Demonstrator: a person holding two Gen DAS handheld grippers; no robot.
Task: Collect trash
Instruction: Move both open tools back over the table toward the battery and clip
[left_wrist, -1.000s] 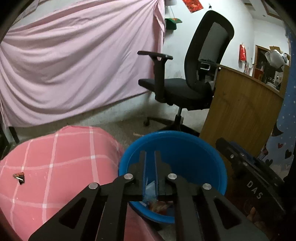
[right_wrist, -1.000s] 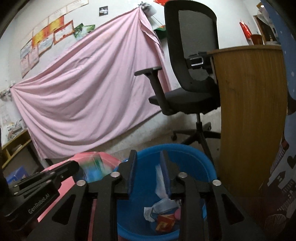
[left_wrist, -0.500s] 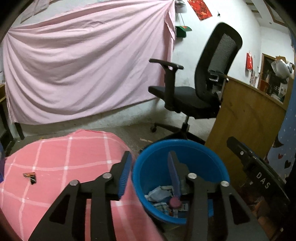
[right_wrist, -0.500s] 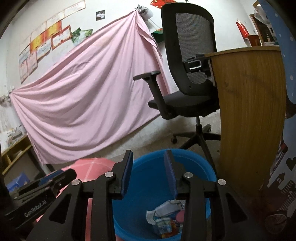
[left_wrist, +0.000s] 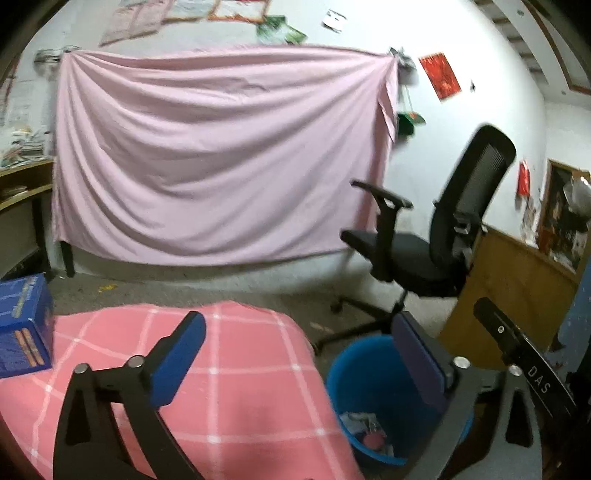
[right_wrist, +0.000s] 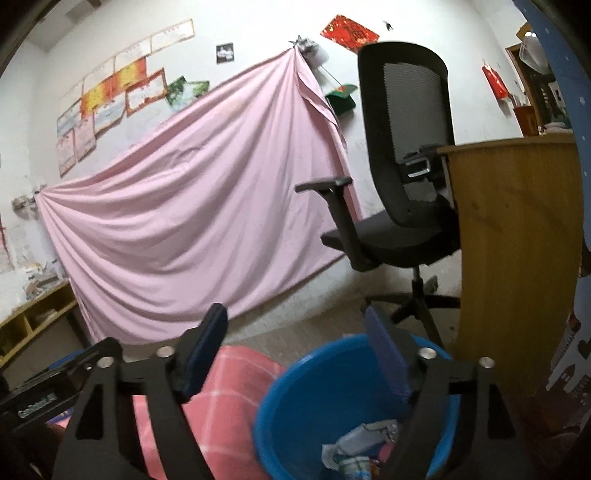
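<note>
A round blue bin stands on the floor beside a low table under a pink checked cloth. Crumpled wrappers lie in its bottom. My left gripper hovers above the cloth's right edge and the bin, its jaws opening wide with nothing between them. My right gripper hangs over the bin's near rim, its jaws opening too, and nothing sits between its blue pads. The right gripper's body shows at the right of the left wrist view.
A black office chair stands behind the bin, next to a curved wooden desk panel. A pink sheet hangs on the back wall. A blue box sits at the cloth's far left.
Both grippers let go of the wrappers, which now lie in the bin. Both sets of jaws spread wide. Both hands rose, the left one also swinging left over the cloth.
</note>
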